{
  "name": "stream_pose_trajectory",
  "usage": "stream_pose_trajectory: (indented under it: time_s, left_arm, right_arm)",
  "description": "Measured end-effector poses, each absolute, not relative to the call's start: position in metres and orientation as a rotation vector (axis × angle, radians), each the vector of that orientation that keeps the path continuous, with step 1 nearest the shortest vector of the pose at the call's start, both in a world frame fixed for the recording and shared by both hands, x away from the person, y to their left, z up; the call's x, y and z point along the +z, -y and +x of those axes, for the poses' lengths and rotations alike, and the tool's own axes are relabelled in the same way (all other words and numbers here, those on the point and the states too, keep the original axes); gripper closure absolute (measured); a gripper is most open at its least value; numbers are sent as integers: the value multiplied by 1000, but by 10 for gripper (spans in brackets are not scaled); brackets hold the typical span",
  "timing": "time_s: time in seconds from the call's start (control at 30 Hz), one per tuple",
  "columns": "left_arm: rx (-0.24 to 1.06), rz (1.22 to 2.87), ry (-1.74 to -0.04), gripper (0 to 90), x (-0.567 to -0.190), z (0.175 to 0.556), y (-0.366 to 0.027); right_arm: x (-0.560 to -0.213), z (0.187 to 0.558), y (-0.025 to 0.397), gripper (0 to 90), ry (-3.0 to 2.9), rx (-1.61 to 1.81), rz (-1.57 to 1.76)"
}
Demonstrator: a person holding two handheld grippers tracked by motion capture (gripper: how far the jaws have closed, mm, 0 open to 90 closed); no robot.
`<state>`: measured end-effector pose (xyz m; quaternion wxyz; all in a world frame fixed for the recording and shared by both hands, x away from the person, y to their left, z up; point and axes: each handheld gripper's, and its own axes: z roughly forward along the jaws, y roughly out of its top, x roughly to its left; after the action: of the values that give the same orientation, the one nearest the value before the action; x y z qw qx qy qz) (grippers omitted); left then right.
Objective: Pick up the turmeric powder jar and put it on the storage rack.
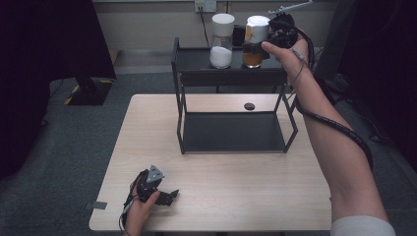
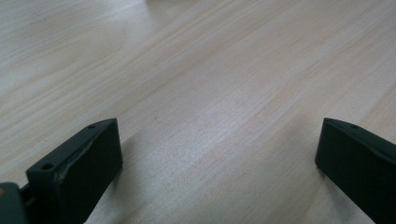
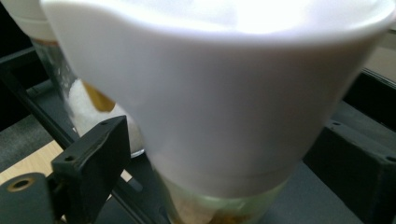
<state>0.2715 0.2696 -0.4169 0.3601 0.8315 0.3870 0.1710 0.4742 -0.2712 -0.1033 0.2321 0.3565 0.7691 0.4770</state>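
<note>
High view, left to right: left hand-held gripper resting on the wooden surface, jaws spread wide, nothing between them. White-lidded jar of white powder standing on the black rack's top shelf. Right hand-held gripper clamped around the orange-filled jar just beside. No legible writing on either.

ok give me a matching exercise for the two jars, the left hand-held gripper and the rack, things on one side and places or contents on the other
Things:
1. left jar
2. right jar
3. left hand-held gripper
4. rack

Descriptions:
A. open, low over the table's near edge
B. white powder inside
C. black, two shelves
D. orange contents, between the right hand-held gripper's jaws

Pairs: 1-B, 2-D, 3-A, 4-C
</note>
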Motion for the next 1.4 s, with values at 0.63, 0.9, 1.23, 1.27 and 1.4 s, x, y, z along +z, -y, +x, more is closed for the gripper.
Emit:
stream_pose_trajectory:
  time_s: [0.63, 0.9, 1.23, 1.27, 1.4]
  left_arm:
    - [441, 2143, -998, 0, -417, 271, -269]
    - [441, 2143, -998, 0, -417, 271, -269]
    - [441, 2144, -998, 0, -417, 271, -269]
    - [441, 2143, -998, 0, -417, 271, -270]
    - [441, 2143, -998, 0, -417, 271, -269]
  right_arm:
    - [-111, 448, 276, 2, -2079, 1312, 1002]
    - [-115, 432, 276, 3, -2048, 1294, 1024]
    - [-126, 418, 276, 5, -2055, 1280, 1019]
    - [-127, 416, 276, 5, -2056, 1278, 1018]
    - [-132, 411, 277, 5, -2060, 1279, 1009]
